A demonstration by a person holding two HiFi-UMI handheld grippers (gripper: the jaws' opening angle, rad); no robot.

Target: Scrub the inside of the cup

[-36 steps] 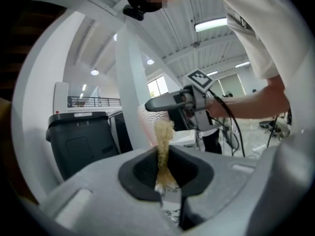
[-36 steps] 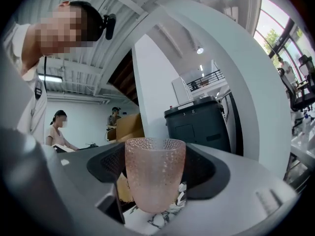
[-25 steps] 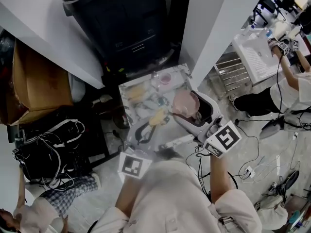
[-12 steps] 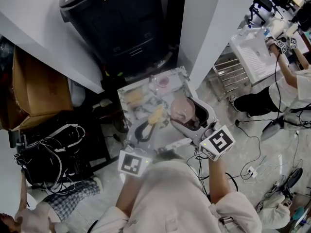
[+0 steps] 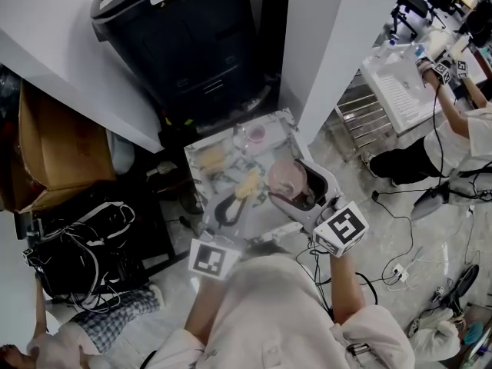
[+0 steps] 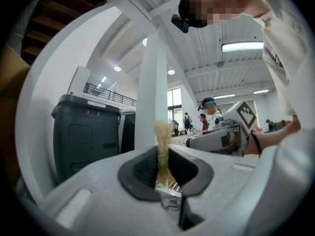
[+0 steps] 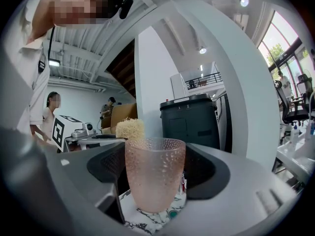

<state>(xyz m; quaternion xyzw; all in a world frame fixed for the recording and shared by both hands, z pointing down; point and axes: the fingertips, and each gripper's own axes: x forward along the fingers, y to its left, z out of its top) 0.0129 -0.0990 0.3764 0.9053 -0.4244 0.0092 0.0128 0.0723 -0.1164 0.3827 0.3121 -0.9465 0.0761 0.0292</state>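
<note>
Right below me, a person stands over a small marble-patterned surface with a tool in each hand. The right gripper has its jaws clamped on the sides of a pink dimpled cup. The cup is upright with its mouth open to the ceiling, over the right edge of the surface. I can't tell whether its base rests there or hangs just above. The left gripper is closed tight on a thin yellow scrubber, which sticks out beyond the jaws. The scrubber sits just to the left of the cup's rim, at about rim height and apart from it, and nothing is inside the cup yet.

To my eye this is the approach, with the scrubbing itself not begun. The next move calls for lifting the scrubber over the rim and down into the cup, then working it round the wall while the right gripper holds the cup firm and level. The glass looks slick, so a hard push could twist it in the grip.

Beyond the surface, a tall black bin stands against a white wall, with a cardboard box off to the left.
</note>
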